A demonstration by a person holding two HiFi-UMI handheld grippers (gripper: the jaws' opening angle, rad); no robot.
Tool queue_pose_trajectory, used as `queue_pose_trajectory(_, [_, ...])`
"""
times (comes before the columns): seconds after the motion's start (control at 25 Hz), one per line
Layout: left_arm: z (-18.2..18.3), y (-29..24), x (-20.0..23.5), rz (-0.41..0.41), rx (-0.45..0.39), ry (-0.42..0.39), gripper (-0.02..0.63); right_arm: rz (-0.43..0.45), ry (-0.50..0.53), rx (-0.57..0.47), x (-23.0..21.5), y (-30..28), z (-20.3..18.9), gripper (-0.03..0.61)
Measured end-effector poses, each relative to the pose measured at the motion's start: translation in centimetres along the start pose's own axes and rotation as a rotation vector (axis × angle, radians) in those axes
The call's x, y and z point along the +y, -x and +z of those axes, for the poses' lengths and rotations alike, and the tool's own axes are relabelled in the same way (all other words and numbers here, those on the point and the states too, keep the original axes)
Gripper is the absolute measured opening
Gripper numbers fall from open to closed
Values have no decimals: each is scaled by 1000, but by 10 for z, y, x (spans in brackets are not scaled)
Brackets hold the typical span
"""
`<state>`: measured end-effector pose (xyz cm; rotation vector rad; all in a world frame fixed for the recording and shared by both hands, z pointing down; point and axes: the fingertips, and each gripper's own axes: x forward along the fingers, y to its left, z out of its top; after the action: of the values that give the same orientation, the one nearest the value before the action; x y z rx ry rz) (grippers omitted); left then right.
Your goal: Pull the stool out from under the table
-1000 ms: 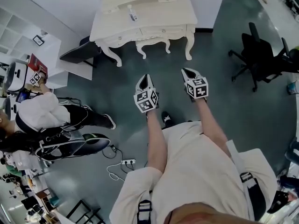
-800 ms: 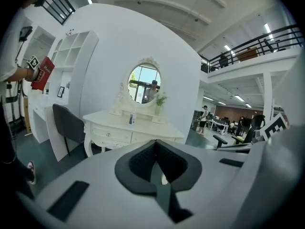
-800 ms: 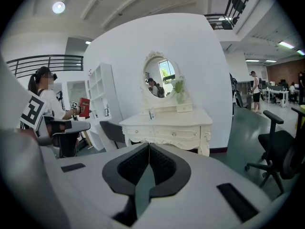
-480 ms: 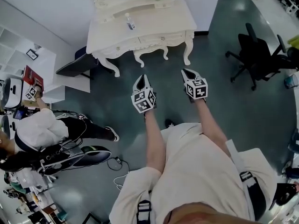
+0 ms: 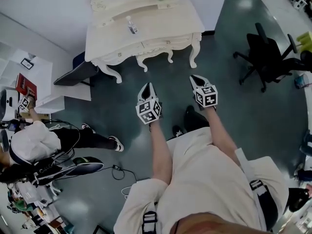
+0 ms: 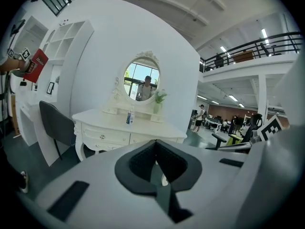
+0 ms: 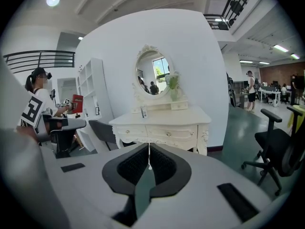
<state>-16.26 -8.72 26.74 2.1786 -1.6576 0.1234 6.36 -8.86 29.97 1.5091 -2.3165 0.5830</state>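
Observation:
The white vanity table [image 5: 161, 26] stands against the wall ahead of me, with curved legs and a small bottle [image 5: 129, 24] on top. It also shows in the left gripper view [image 6: 100, 123] and the right gripper view [image 7: 162, 120]. I make out no stool in any view; the space under the table is mostly hidden. My left gripper [image 5: 147, 86] and right gripper [image 5: 194, 77] hover side by side over the floor, short of the table's front. Both point at the table, shut and empty, jaws meeting in the gripper views [image 6: 156, 143] [image 7: 149, 146].
A dark grey chair [image 5: 73, 72] stands left of the table beside white shelving [image 5: 22, 65]. A black office chair [image 5: 268, 57] is on the right. A seated person [image 5: 34, 140] with gear and a cable [image 5: 122, 174] occupy the floor at left.
The table has drifted left and shows more of its top and mirror base. My dark shoe has stepped forward under the right gripper. Both grippers stay shut, side by side.

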Motion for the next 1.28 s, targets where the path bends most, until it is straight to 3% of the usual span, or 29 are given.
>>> queue_pose_trajectory(0.36, [-2,-62,29,57,58,14,14,71,-99,-5,-32,-77,13,44])
queue_pose_trajectory(0.56, [-11,-122,48,80,99,-9,14,104,-70,10,-62,-138,31,46])
queue_pose_trajectory(0.64, [-14,-149,59,88,102,23,14,123,-55,26,-76,-163,30,46])
queue_pose_trajectory(0.88, [-35,-199,94,130,134,167,14,107,-87,118,-119,-227,-12,46])
queue_pose_trajectory(1.0, [-50,-220,115,135,153,214,14,100,-53,159,-130,-259,-27,46])
queue_pose_trajectory(1.28, [-98,-284,156,132,116,146,14,96,35,151,-160,-328,-60,46])
